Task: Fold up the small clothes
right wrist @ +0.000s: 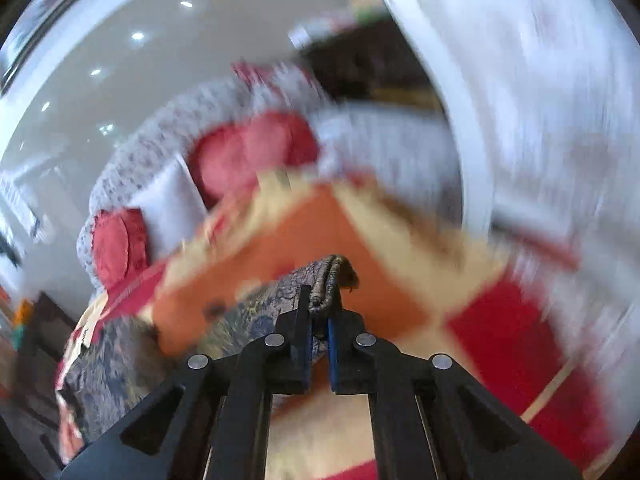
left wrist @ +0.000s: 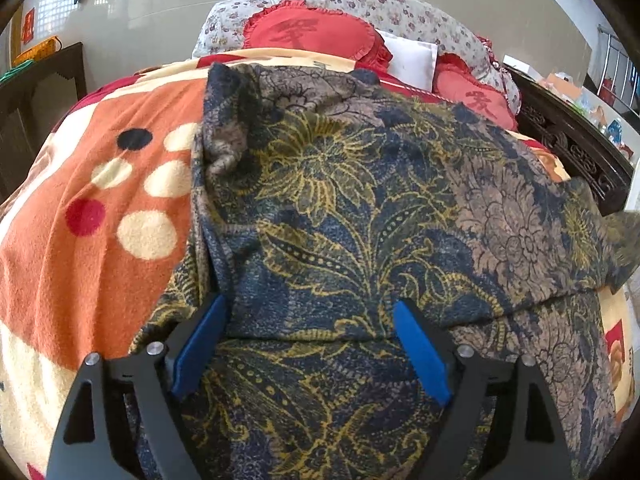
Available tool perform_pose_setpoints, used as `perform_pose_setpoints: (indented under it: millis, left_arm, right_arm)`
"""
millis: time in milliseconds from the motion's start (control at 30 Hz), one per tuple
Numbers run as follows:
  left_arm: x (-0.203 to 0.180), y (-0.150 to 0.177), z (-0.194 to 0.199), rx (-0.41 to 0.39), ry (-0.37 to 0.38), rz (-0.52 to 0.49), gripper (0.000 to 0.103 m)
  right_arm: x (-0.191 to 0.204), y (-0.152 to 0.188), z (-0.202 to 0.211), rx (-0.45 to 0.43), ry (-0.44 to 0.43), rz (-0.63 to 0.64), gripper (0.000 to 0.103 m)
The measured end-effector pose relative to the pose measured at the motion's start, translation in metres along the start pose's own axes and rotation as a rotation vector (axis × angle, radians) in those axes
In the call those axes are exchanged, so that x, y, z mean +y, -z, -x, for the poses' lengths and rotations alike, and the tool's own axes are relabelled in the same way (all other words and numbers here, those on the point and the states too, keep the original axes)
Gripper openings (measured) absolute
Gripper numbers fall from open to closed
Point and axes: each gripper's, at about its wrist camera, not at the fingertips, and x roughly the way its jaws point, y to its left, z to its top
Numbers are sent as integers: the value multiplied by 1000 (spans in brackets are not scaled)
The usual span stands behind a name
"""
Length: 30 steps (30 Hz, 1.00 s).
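Observation:
A dark blue garment with a yellow and brown floral print (left wrist: 340,220) lies spread on the bed, its upper layer folded over the lower one. My left gripper (left wrist: 308,308) is open, its blue pads (left wrist: 420,352) just above the cloth at the fold's near edge. In the right wrist view my right gripper (right wrist: 320,312) is shut on a bunched edge of the same garment (right wrist: 332,280) and holds it lifted above the bed. That view is blurred by motion.
The bed is covered by an orange, cream and red blanket (left wrist: 100,208). Red heart cushions (left wrist: 312,32) and a floral pillow (left wrist: 400,8) lie at the head. A dark carved headboard (left wrist: 572,148) runs along the right, and dark furniture (left wrist: 36,92) stands at left.

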Motion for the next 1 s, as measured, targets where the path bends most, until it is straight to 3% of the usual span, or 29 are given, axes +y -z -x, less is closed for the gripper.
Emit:
perform_pose_setpoints:
  millis: [167,300,433,533,667,833,900,1000]
  left_arm:
    - [5,1,1,-5,15,8,88]
    - [6,1,1,-6,23,10,89]
    - [8,1,2,-9,35,16,89]
    - [10,1,2,-9,41,17,89]
    - [8,1,1,-1,31,-1,91]
    - [1,-2,18,-28,13,-36,91]
    - [0,-4,37,-96,63,-16,91]
    - [-9,-10,47,-127,133,-15,91]
  right_arm:
    - [46,-46,46,-91,-59,130,0]
    - [106,-39,58,-102,-187,218,0]
    - [188,-2,62,-78,-382,316,0]
    - [262,47,49,-7,-566,362,0]
    - [335,124,9,111,-687,398,0]
    - [374,237,-81,321,-546,493,0]
    - [373,274,-101,389,-488,560,0]
    - [361,287,-99,418,-497,572,10]
